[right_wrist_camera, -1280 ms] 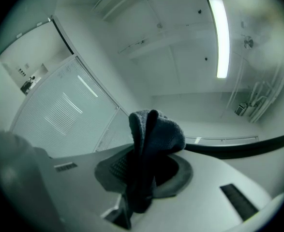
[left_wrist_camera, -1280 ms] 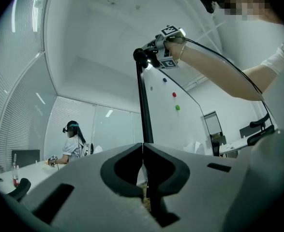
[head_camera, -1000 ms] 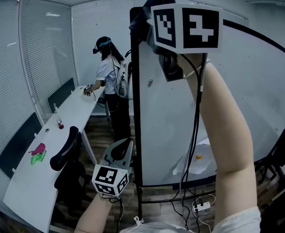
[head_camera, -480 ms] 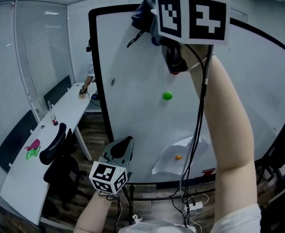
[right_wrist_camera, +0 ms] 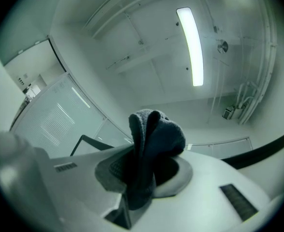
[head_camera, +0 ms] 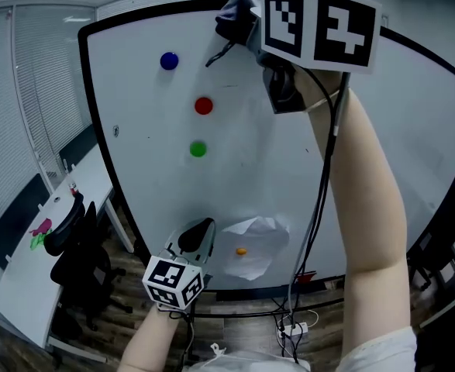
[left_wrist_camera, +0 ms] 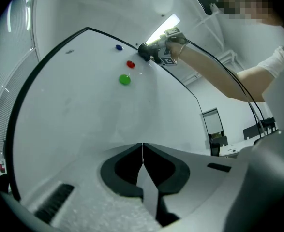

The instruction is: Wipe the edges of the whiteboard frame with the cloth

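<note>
The whiteboard [head_camera: 134, 208] has a black frame [head_camera: 90, 130] and fills most of the head view. My right gripper [head_camera: 249, 23] is raised to the frame's top edge, shut on a dark cloth [head_camera: 236, 10] that bunches against that edge. In the right gripper view the cloth [right_wrist_camera: 154, 139] sticks up between the jaws of the right gripper [right_wrist_camera: 141, 175], with a black band of frame [right_wrist_camera: 265, 150] to the right. My left gripper [head_camera: 194, 241] hangs low in front of the board. The left gripper [left_wrist_camera: 142, 164] is shut with nothing in it.
Blue [head_camera: 169, 60], red [head_camera: 203, 105] and green [head_camera: 198, 149] magnets sit on the board. An orange magnet [head_camera: 241, 250] pins a crumpled paper sheet [head_camera: 258, 235] low on it. A white desk [head_camera: 25, 285] and black chair [head_camera: 72, 242] stand left. A power strip [head_camera: 293, 330] and cables lie on the floor.
The right gripper with the cloth has gone from the frame's top left corner rightward along the top edge. The view swung with it, so the far person is out of sight.
</note>
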